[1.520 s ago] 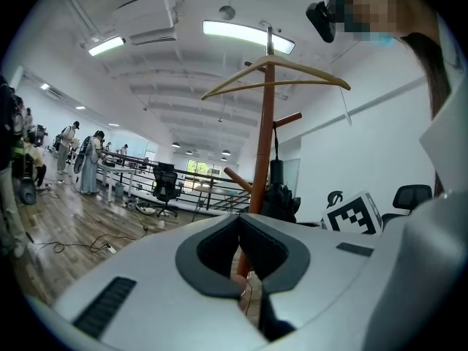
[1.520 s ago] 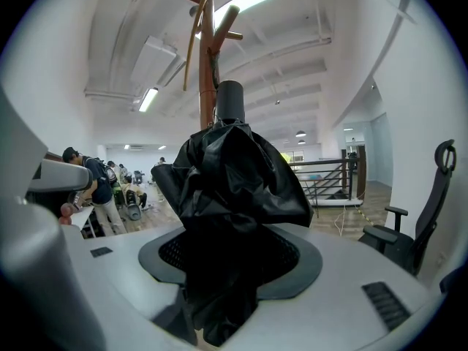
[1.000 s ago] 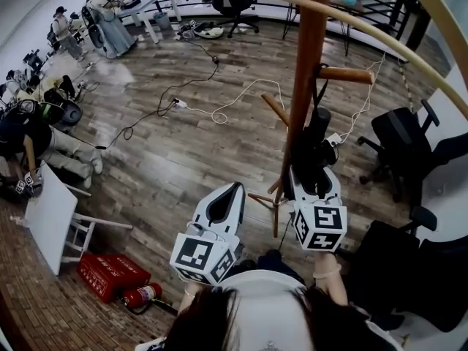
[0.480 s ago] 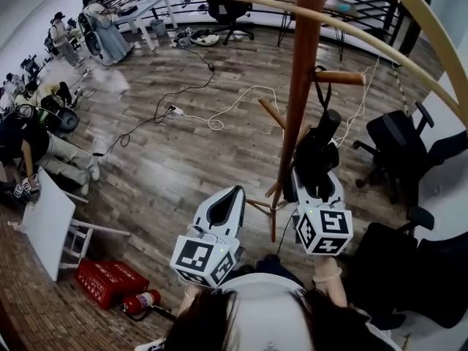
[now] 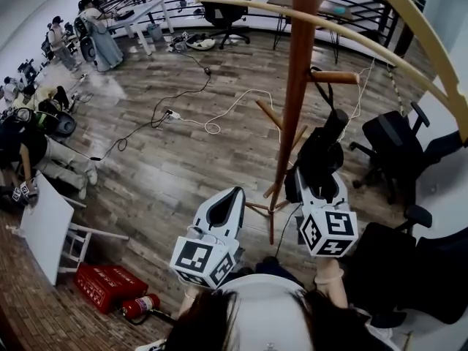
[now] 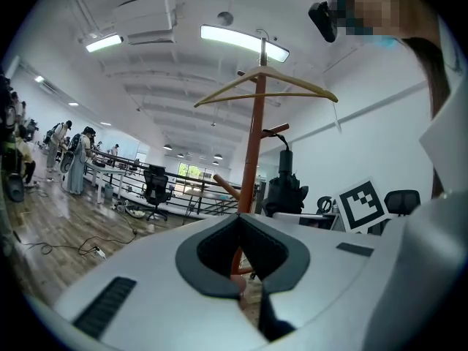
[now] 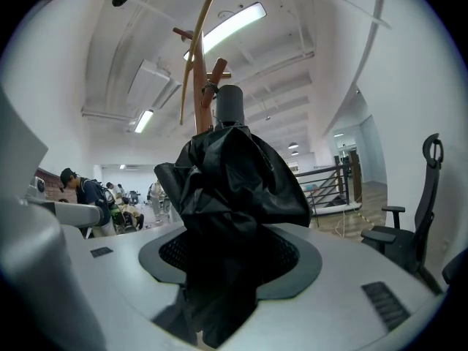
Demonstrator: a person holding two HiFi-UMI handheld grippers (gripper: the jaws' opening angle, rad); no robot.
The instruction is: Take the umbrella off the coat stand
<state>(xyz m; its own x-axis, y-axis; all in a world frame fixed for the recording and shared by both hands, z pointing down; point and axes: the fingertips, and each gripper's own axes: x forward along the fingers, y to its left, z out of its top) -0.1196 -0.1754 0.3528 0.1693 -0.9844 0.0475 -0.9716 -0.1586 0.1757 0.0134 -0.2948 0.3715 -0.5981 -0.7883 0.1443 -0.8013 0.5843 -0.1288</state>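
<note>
A folded black umbrella (image 5: pixel 319 156) hangs beside the brown coat stand pole (image 5: pixel 296 86). Its strap loops over a short wooden peg (image 5: pixel 335 77). My right gripper (image 5: pixel 319 180) is shut on the umbrella's bunched fabric, just right of the pole. In the right gripper view the umbrella (image 7: pixel 227 189) fills the space between the jaws, with its grey handle end pointing up toward the peg. My left gripper (image 5: pixel 232 196) hovers lower and to the left of the pole, open with nothing between its jaws. From the left gripper view the pole (image 6: pixel 252 152) and the umbrella (image 6: pixel 285 189) stand ahead.
A wooden hanger (image 5: pixel 329 17) rides the top of the stand. Black office chairs (image 5: pixel 395 145) stand to the right. Cables (image 5: pixel 219 112) trail over the wood floor. A white table (image 5: pixel 47 221), a red box (image 5: pixel 106 278) and a fire extinguisher (image 5: pixel 139 303) lie at the left, near people (image 5: pixel 29 145).
My right gripper has lifted the umbrella a little higher along the pole. The left gripper has stayed where it was.
</note>
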